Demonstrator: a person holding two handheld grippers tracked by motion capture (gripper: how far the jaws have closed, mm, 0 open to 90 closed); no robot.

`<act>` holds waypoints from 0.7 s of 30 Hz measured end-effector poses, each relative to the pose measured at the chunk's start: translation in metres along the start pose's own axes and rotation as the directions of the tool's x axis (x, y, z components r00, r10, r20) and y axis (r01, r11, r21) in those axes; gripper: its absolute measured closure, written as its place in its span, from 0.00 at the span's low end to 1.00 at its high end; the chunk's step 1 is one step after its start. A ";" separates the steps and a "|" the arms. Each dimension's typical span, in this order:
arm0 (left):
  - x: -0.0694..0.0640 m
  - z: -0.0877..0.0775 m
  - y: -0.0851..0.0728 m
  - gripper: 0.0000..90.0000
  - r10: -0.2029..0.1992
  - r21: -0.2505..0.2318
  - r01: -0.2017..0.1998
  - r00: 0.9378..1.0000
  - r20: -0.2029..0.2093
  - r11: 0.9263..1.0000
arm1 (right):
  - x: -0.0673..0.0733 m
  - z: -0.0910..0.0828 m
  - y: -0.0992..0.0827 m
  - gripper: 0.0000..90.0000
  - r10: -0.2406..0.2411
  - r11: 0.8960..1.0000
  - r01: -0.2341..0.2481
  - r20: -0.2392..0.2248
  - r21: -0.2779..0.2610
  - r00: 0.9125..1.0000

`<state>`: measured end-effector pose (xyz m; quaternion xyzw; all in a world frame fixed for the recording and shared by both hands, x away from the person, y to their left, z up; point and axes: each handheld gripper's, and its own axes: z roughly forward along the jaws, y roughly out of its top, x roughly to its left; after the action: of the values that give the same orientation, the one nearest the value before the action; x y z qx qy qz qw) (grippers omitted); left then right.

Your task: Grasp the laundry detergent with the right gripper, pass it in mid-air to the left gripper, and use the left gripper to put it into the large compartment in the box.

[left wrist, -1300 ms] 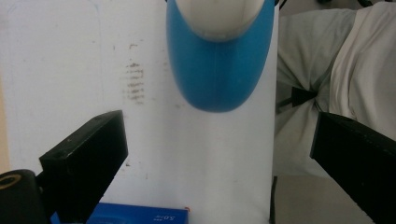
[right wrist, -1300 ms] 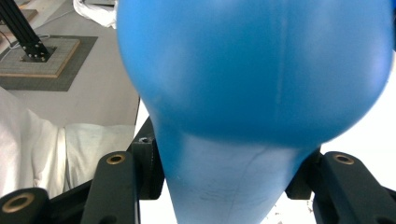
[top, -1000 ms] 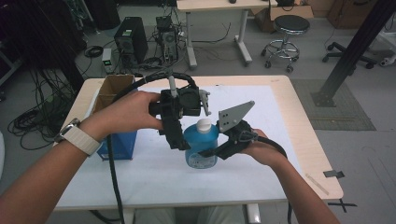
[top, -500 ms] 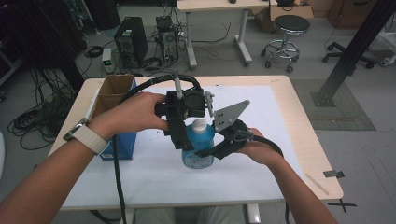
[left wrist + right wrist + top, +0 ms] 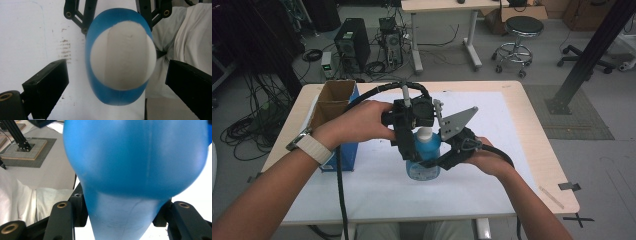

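Overhead, left gripper (image 5: 418, 150) above bottle cap (image 5: 123, 56).

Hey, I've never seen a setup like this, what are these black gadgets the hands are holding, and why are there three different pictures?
A person sits at a table holding a hand-operated gripper in each hand; there is no robot arm. The high view looks down from above. The other two pictures come from small cameras riding on each gripper, looking along its jaws. The right gripper is shut on the body of a blue bottle with a white cap, keeping it upright on the white sheet. The left gripper hangs above the bottle's top, jaws open on either side of the cap, not touching it. A blue box with a brown cardboard lining stands at the table's left.
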<state>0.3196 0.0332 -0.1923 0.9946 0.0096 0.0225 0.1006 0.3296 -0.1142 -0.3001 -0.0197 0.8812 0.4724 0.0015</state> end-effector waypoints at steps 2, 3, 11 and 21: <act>0.000 0.002 0.001 0.06 0.000 0.004 0.000 1.000 0.002 1.000 | 0.000 0.000 0.000 0.50 -0.001 1.000 0.001 -0.001 -0.001 1.000; 0.000 0.003 0.001 0.06 0.001 0.004 -0.001 1.000 0.003 1.000 | 0.000 0.000 0.000 0.50 0.000 1.000 0.000 -0.002 0.000 1.000; 0.002 0.008 0.003 0.07 0.004 0.011 -0.004 1.000 0.006 1.000 | 0.000 0.002 0.001 0.50 0.000 1.000 0.000 -0.006 0.001 1.000; 0.002 0.009 0.004 0.15 0.004 0.013 -0.004 1.000 -0.005 1.000 | -0.001 0.003 0.001 0.50 -0.001 1.000 0.001 -0.006 0.003 1.000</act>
<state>0.3223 0.0281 -0.2001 0.9952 0.0079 0.0253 0.0941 0.3302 -0.1110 -0.3012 -0.0216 0.8819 0.4710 -0.0010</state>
